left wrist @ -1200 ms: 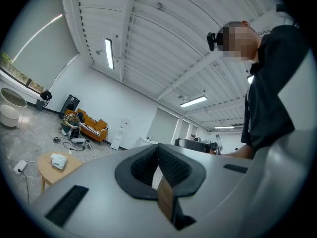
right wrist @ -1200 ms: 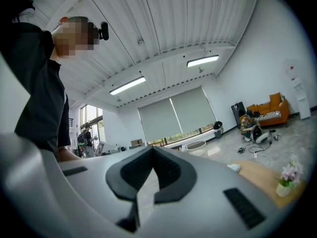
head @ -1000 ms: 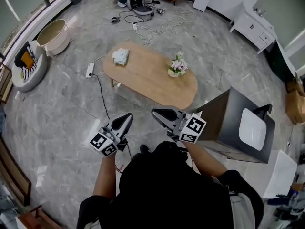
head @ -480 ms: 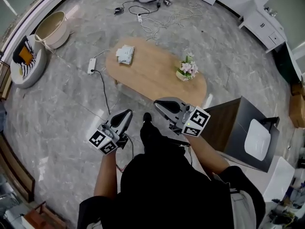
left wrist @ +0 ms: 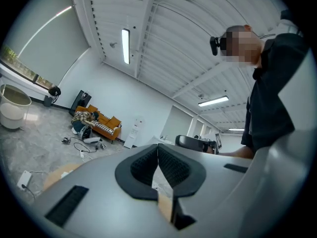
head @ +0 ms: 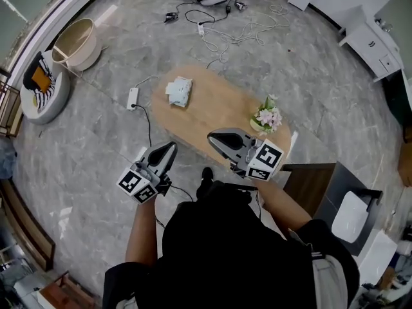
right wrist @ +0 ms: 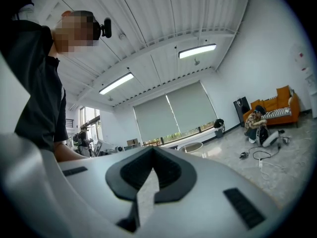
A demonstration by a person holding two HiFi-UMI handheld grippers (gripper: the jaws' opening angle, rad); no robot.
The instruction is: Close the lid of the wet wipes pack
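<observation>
Two hand-held tools hover in front of the person, well short of the work.

Head view: the wet wipes pack point(head: 179, 91) lies on the far-left end of the oval wooden counter point(head: 219, 111), well apart from a small pot of flowers point(head: 267, 118) at the opposite end. The left tool point(head: 170, 147) and the right tool point(head: 212, 138) are held at the counter's near edge, with the pack ahead of both and a little to the left. Neither tip is plainly nearer. The left one points more nearly along the line to the pack, while the right one angles across toward it. At this size the pack does not show whether its lid stands open, nor which way its long side runs.

Left gripper view: the left tool point(left wrist: 158, 147) has its dark ribbed pads point(left wrist: 173, 165) pressed together at the tips, with nothing between them. It looks out across the room, and the pack is out of sight.

Right gripper view: the right tool point(right wrist: 152, 150) is likewise pressed together and empty. It is aimed toward the window blinds point(right wrist: 173, 113), with no pack in its field.

By this evidence the lid has not yet been reached. The coming move looks to be a reach forward and down over the counter, toward its left end.
</observation>
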